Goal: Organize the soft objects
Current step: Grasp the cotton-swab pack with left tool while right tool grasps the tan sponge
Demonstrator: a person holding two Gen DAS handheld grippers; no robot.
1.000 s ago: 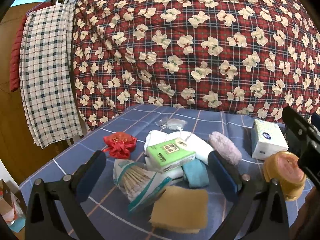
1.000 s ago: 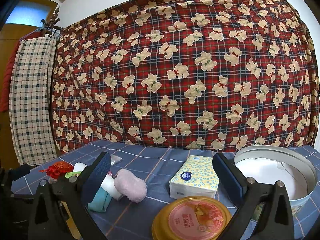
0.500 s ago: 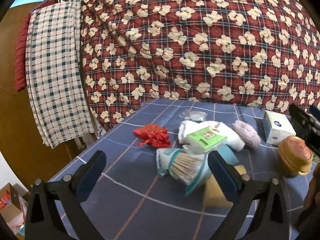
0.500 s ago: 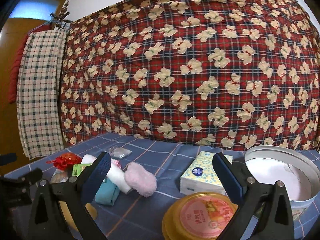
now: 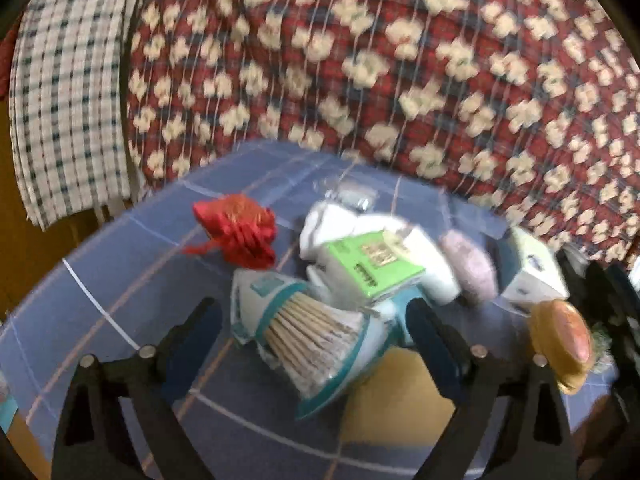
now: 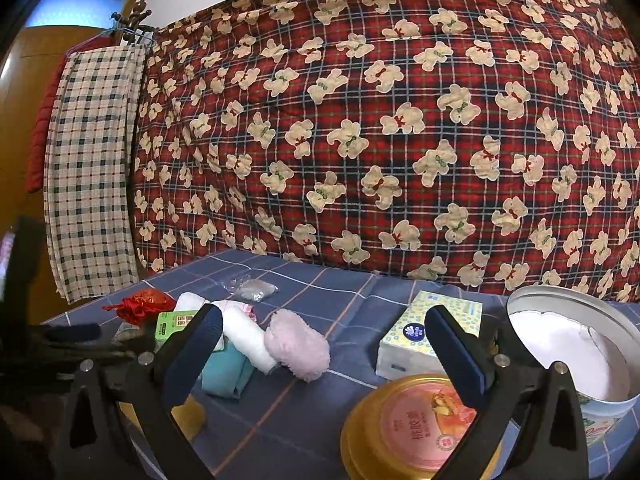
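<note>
1. Left gripper point(image 5: 316, 332): jaws wide but closing, pads pressing on nothing, framing the swab bag point(image 5: 308, 340) in its view; picture blurred.
2. Right gripper point(image 6: 320, 336): jaws spread, empty, poised above the tablecloth point(image 6: 320, 400).
3. Swab bag: on the cloth at the near edge of the pile, one end overlapping a yellow sponge point(image 5: 396, 396).
4. Gold lid point(image 6: 416, 428): nearest the right gripper, flat on the cloth, just in front of the tissue box point(image 6: 428, 332).
5. White tub point(image 6: 576, 344): right of the tissue box, open, tilted toward the camera.
6. Teal cloth point(image 6: 224, 372): folded, beside the white towel point(image 6: 248, 336), touching it.
7. Pink puff point(image 6: 298, 344): against the towel's right end, apart from the tissue box.
8. Green pack point(image 5: 372, 264): atop the white towels, mid-pile.
9. Red pouch point(image 5: 240, 232): left of the pile, just behind the swab bag.
10. Clear packet point(image 6: 252, 288): alone, behind the pile.
11. Bear quilt point(image 6: 380, 120): hung as a backdrop behind the table.
12. Checked cloth point(image 6: 88, 168): hanging at far left, beside the quilt.
</note>
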